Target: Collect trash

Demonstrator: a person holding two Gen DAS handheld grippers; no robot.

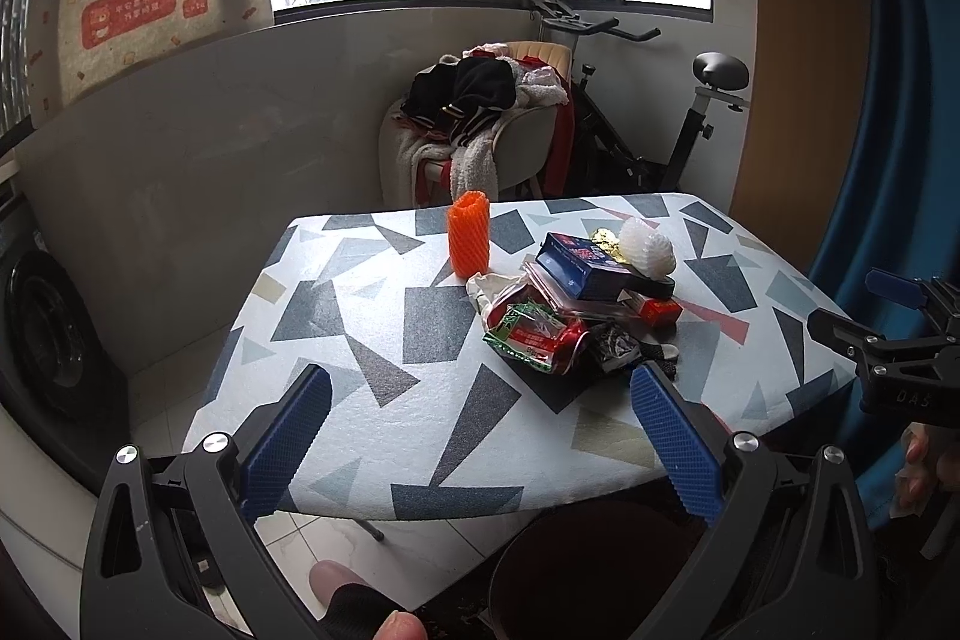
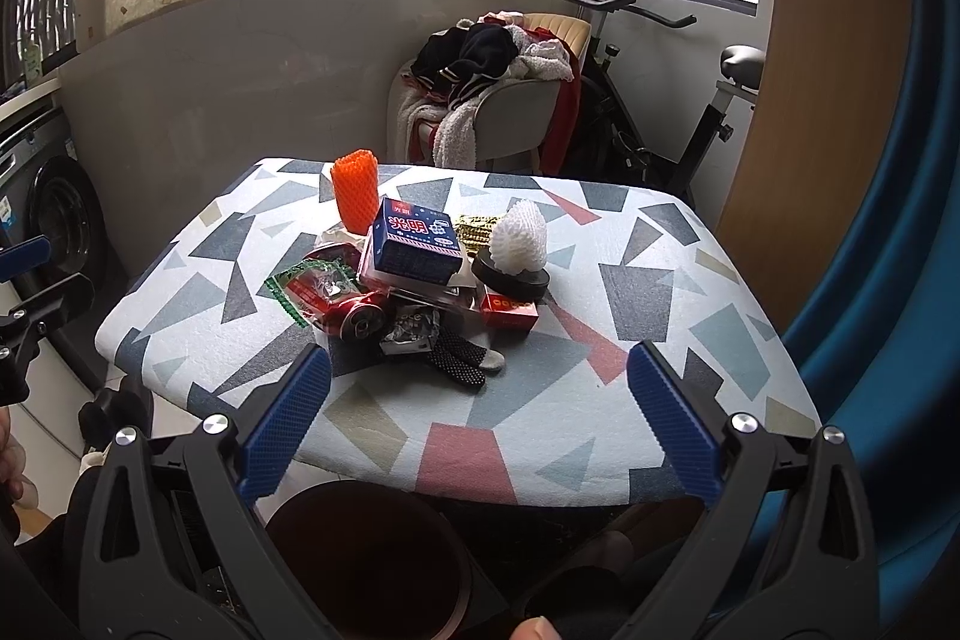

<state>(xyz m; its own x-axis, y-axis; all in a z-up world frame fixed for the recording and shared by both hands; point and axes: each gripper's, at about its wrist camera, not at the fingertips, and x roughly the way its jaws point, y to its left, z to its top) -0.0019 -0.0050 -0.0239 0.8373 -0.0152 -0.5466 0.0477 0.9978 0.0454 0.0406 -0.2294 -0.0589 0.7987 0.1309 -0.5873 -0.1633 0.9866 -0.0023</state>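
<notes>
A trash pile lies on the patterned table (image 1: pixel 420 418) (image 2: pixel 660 280): a blue carton (image 1: pixel 579 262) (image 2: pixel 417 247), a crushed red can (image 1: pixel 564 340) (image 2: pixel 357 316), a green-and-red wrapper (image 1: pixel 519 334) (image 2: pixel 306 283), a white foam net (image 1: pixel 648 247) (image 2: pixel 519 238), a small red box (image 1: pixel 660 310) (image 2: pixel 510 310) and a dotted black glove (image 2: pixel 459 358). An orange foam net (image 1: pixel 469 235) (image 2: pixel 354 190) stands upright behind it. My left gripper (image 1: pixel 480 442) and my right gripper (image 2: pixel 477 421) are open and empty, near the table's front edge. A dark round bin (image 1: pixel 588 568) (image 2: pixel 366 562) stands below that edge.
A chair heaped with clothes (image 1: pixel 480 118) (image 2: pixel 498 82) and an exercise bike (image 1: pixel 690 124) (image 2: pixel 690 100) stand behind the table. A washing machine (image 1: pixel 48 328) (image 2: pixel 54 214) is at the left. A blue curtain (image 1: pixel 900 160) (image 2: pixel 900 220) hangs at the right.
</notes>
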